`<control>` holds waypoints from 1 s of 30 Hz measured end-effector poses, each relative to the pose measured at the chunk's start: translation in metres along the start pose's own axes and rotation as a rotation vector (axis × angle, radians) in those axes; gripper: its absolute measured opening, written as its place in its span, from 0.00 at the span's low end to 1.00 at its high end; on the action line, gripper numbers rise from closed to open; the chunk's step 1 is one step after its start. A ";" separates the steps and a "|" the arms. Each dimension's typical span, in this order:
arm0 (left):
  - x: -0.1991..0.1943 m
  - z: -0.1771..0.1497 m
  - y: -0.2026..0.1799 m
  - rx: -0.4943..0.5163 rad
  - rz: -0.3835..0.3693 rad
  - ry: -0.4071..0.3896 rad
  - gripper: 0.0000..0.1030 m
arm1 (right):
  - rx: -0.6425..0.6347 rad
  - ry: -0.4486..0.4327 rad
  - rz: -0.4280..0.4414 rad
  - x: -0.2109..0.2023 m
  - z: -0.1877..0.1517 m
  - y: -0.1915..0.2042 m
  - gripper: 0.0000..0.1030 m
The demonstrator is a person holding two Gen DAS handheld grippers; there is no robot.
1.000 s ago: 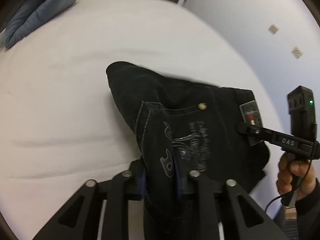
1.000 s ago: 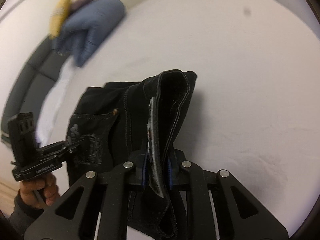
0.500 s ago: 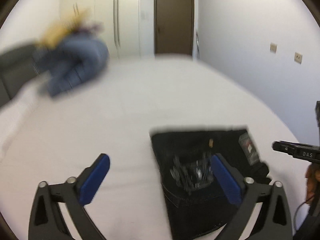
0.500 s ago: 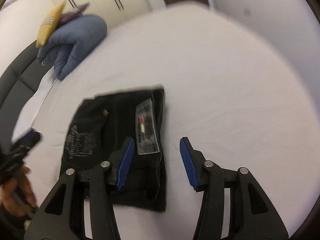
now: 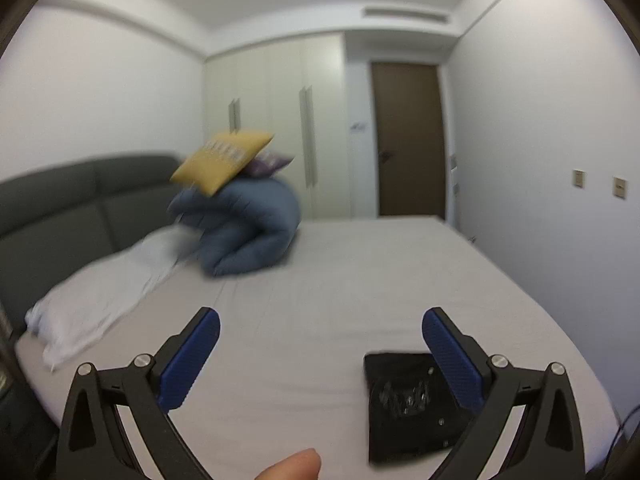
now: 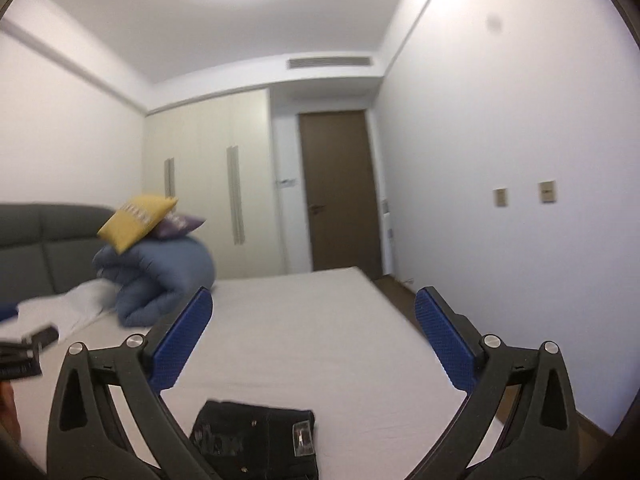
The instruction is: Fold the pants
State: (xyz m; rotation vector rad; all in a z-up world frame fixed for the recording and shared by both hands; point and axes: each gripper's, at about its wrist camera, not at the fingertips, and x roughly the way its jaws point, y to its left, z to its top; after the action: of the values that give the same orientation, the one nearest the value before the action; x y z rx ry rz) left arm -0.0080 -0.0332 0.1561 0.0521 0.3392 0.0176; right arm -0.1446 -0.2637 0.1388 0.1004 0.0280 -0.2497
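— What moved since a second ago?

— Both my cameras have swung up. A second ago each one looked down at the bed (image 5: pixel 320 280) with dark cloth pinched between the fingers; now I see the whole room: the wardrobe (image 5: pixel 280 128), the door (image 5: pixel 408 140), the grey headboard (image 5: pixel 80 200). So I have lifted and pulled back from the work.

— And the pants?

— The pants (image 6: pixel 260 436) lie on the sheet as a compact black rectangle, flat, near the edge closest to me. In the right view they sit low between the fingers, pocket embroidery and the clear tag facing up. In the left view they are at lower right, partly behind the right-hand finger.

— Are the grippers carrying anything?

— No. The left gripper (image 5: pixel 320 356) is spread wide, blue pads well apart, nothing between them. The right gripper (image 6: pixel 316 340) is the same: wide apart and empty. Half a second ago they were already letting go; now they hang clear above the cloth.

— What does that mean for the job?

— I judge the last fold is laid and the task is at or near its end. The bundle looks square and holds its shape without me.

— Anything else nearby?

— The rolled blue duvet (image 5: pixel 248 232) with a yellow cushion (image 5: pixel 224 160) on top, and a white pillow (image 5: pixel 100 296), all well apart from the pants.
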 end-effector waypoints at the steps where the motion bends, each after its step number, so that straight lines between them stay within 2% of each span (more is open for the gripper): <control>1: 0.001 0.000 0.002 -0.010 0.005 0.036 1.00 | 0.008 0.007 0.007 -0.006 0.005 0.001 1.00; 3: 0.004 -0.008 0.002 -0.017 -0.023 0.074 1.00 | -0.002 0.067 0.018 -0.011 0.009 0.007 1.00; 8: 0.025 -0.045 -0.008 -0.030 -0.079 0.253 1.00 | -0.027 0.283 -0.024 -0.013 -0.006 0.020 1.00; 13: 0.042 -0.092 -0.025 0.000 -0.087 0.399 1.00 | -0.018 0.530 -0.042 0.007 -0.054 0.031 1.00; 15: 0.045 -0.105 -0.027 -0.012 -0.108 0.435 1.00 | -0.021 0.590 -0.038 0.009 -0.075 0.035 1.00; 18: 0.050 -0.123 -0.034 0.005 -0.113 0.474 1.00 | -0.055 0.645 -0.047 0.016 -0.099 0.042 1.00; 21: 0.052 -0.131 -0.037 0.010 -0.120 0.494 1.00 | -0.075 0.663 -0.045 0.015 -0.113 0.048 1.00; 30: 0.056 -0.134 -0.035 -0.007 -0.108 0.507 1.00 | -0.104 0.713 -0.005 0.047 -0.146 0.059 1.00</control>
State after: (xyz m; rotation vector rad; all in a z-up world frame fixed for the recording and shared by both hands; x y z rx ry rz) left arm 0.0002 -0.0603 0.0092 0.0217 0.8481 -0.0764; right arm -0.0866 -0.2031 -0.0023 0.0817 0.7488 -0.2064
